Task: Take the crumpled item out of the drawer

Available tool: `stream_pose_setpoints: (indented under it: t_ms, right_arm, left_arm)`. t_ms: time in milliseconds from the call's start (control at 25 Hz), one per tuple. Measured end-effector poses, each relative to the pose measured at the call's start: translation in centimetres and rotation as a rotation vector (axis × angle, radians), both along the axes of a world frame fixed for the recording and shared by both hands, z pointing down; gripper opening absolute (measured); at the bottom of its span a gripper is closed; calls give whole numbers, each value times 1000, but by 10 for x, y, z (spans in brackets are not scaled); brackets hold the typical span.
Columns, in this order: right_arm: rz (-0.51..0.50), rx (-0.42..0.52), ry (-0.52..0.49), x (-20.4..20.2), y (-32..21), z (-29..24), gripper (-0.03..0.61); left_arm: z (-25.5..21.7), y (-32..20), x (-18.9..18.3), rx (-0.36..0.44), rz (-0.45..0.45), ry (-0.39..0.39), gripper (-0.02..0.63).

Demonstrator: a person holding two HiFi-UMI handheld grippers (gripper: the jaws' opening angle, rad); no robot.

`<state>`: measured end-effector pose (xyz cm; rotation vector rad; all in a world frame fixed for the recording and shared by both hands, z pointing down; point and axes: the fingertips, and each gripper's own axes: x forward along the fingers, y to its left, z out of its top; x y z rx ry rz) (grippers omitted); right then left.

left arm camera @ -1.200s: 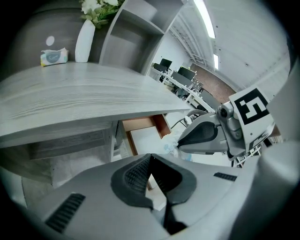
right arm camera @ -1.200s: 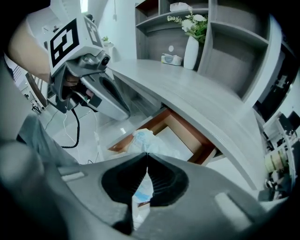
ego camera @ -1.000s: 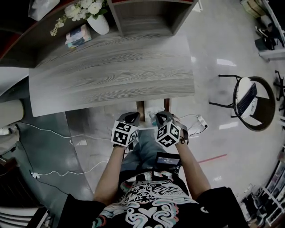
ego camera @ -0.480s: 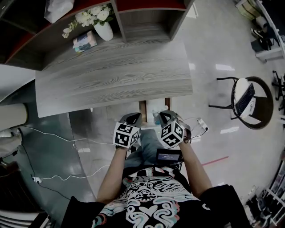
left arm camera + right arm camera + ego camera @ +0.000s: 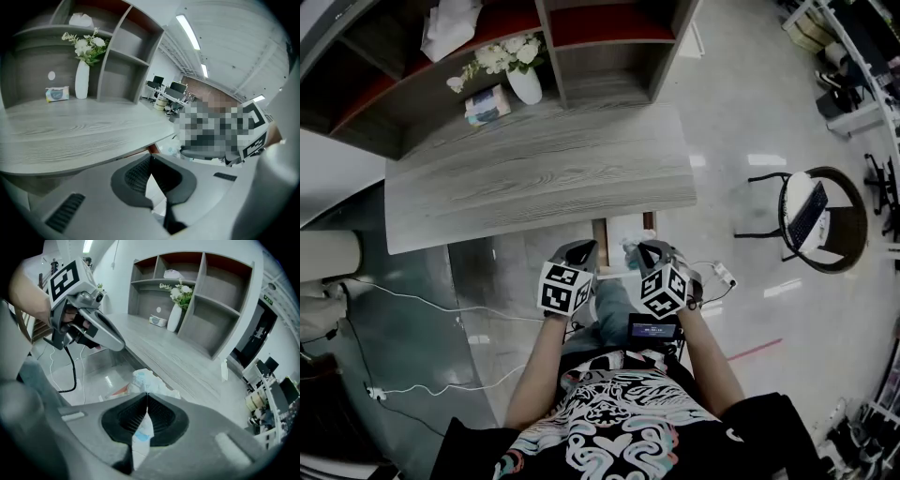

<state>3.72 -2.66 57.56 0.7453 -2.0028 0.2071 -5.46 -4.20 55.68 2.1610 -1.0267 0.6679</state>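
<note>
I am pinching the crumpled item (image 5: 149, 380) in the right gripper's (image 5: 147, 395) fingers, holding it low, just off the front edge of the table (image 5: 534, 178). The left gripper (image 5: 151, 158) is hovering beside it, its fingers pressed together on nothing.

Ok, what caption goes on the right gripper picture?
Right claw shut on the crumpled item, by the desk.

Grey wood-grain desk top (image 5: 544, 178). On it, near the back edge: white ceramic vase of white flowers (image 5: 525, 86), upright; small blue-and-white tissue pack (image 5: 487, 105) just beside the vase.
</note>
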Motion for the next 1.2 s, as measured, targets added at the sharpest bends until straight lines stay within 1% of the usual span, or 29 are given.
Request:
stream_pose_setpoints:
  t_ms: [160, 320, 600, 880, 1200]
  right_arm:
    - [26, 39, -7, 5, 4, -14, 14]
    - [72, 85, -38, 7, 3, -31, 14]
    - [93, 154, -75, -1, 9, -56, 14]
    - [114, 178, -107, 1, 14, -65, 14]
    - [130, 188, -116, 8, 16, -67, 14]
  left_arm:
    - [-15, 3, -1, 35, 2, 4, 3]
    - [-31, 1, -2, 77, -6, 14, 3]
    - [-53, 2, -5, 125, -21, 28, 3]
    - [-61, 8, -1, 156, -20, 35, 3]
    - [-60, 15, 3, 160, -19, 35, 3]
